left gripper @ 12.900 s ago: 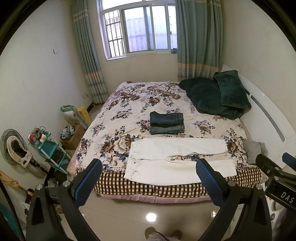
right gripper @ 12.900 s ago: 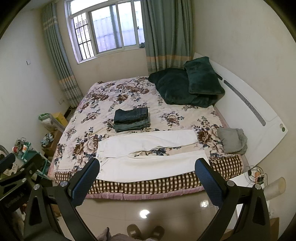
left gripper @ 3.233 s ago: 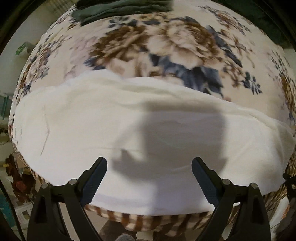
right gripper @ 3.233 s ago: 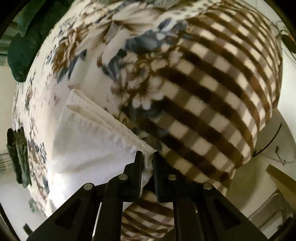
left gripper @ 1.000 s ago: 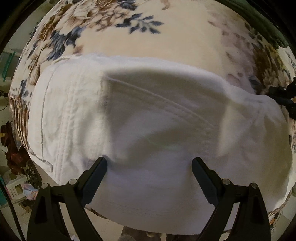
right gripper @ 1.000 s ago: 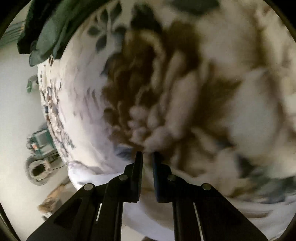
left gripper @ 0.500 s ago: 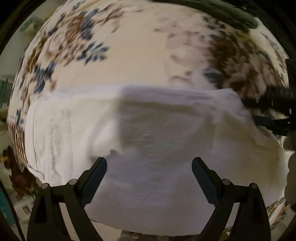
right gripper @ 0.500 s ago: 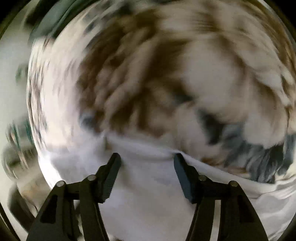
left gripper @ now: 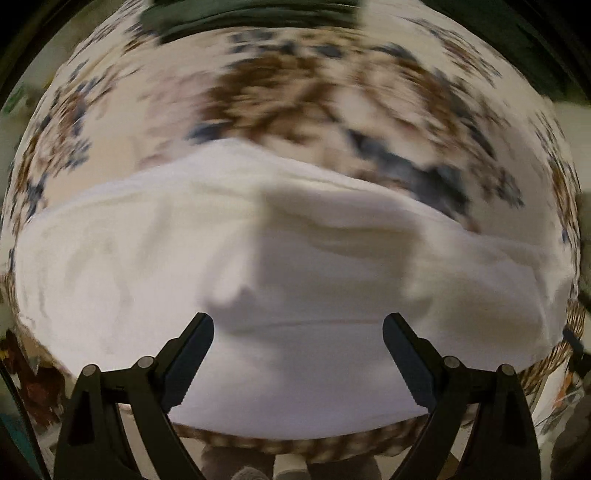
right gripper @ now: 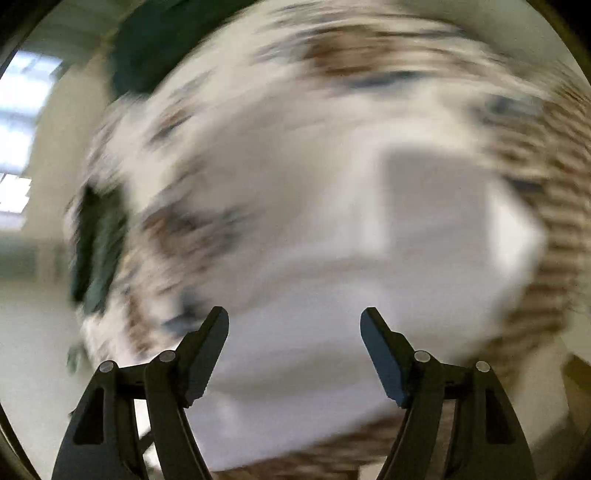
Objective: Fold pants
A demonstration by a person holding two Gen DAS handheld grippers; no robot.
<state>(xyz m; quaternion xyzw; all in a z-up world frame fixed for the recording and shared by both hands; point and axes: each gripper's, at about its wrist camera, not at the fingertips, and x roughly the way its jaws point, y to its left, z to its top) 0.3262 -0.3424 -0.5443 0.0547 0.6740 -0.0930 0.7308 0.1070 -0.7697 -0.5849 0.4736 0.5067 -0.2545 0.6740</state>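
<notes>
**Operator:** What do you count in the two views?

**Technician:** You have one pair of white pants (left gripper: 295,266), two grippers and one bed. The pants lie flat along the near edge of the floral bedspread (left gripper: 295,92). Your left gripper (left gripper: 298,349) has its jaws spread wide with nothing between them, and it hangs above the near part of the pants. Your right gripper (right gripper: 294,345) is likewise spread, with no cloth between its fingers, over the same white pants (right gripper: 388,240). One dark folded stack (right gripper: 98,243) sits on the bedspread (right gripper: 332,74) at the left of the right wrist view.

**Operator:** What can you not make out?

**Technician:** Both views are smeared by motion, the right one heavily. You cannot read seams or pockets on the pants. A grey rectangular patch crosses the cloth in the right view; whether it is shadow or a fold cannot be told. A dark green mass (left gripper: 251,13) is cut off at the top of the left view.

**Operator:** And the surroundings?

**Technician:** The bedspread ends in a brown checked border (left gripper: 295,445) hanging below the pants. A bright window (right gripper: 18,122) shows at the far left of the right view.
</notes>
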